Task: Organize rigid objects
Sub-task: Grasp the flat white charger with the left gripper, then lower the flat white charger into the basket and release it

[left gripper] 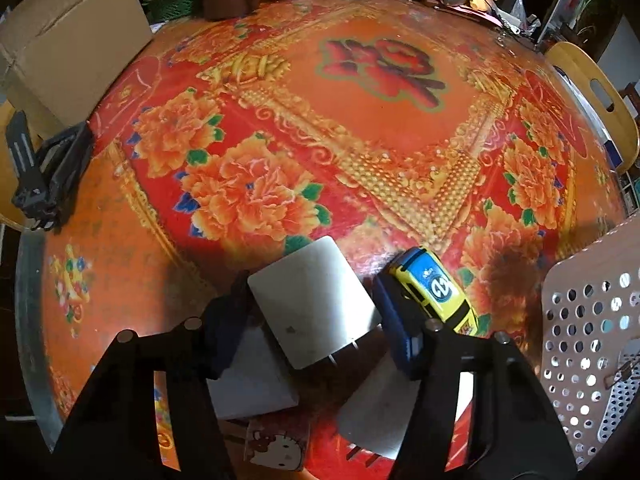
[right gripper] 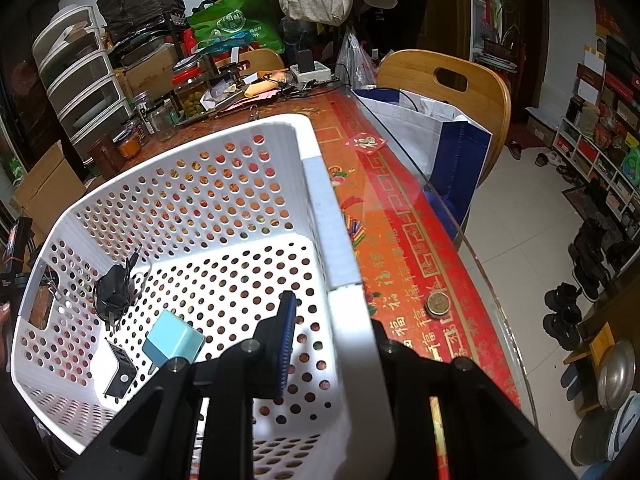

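Note:
In the left wrist view my left gripper (left gripper: 310,320) is open around a white charger plug (left gripper: 314,300) that lies on the red flowered table; its pads stand on either side, apart from it. A yellow and blue toy car (left gripper: 434,294) lies just right of the right pad. In the right wrist view my right gripper (right gripper: 340,344) is shut on the white perforated basket (right gripper: 352,308), one finger inside its right wall and one outside. The basket holds a black adapter with cable (right gripper: 114,292), a light blue charger (right gripper: 174,344) and a white and black plug (right gripper: 116,372).
Two more white blocks (left gripper: 252,376) and a cartoon cat card (left gripper: 276,446) lie under the left gripper. The basket's corner (left gripper: 592,320) is at the right. A black stand (left gripper: 44,172), a cardboard box (left gripper: 72,44), jars and clutter line the far edge. A coin (right gripper: 438,304) and wooden chair (right gripper: 452,80) are right.

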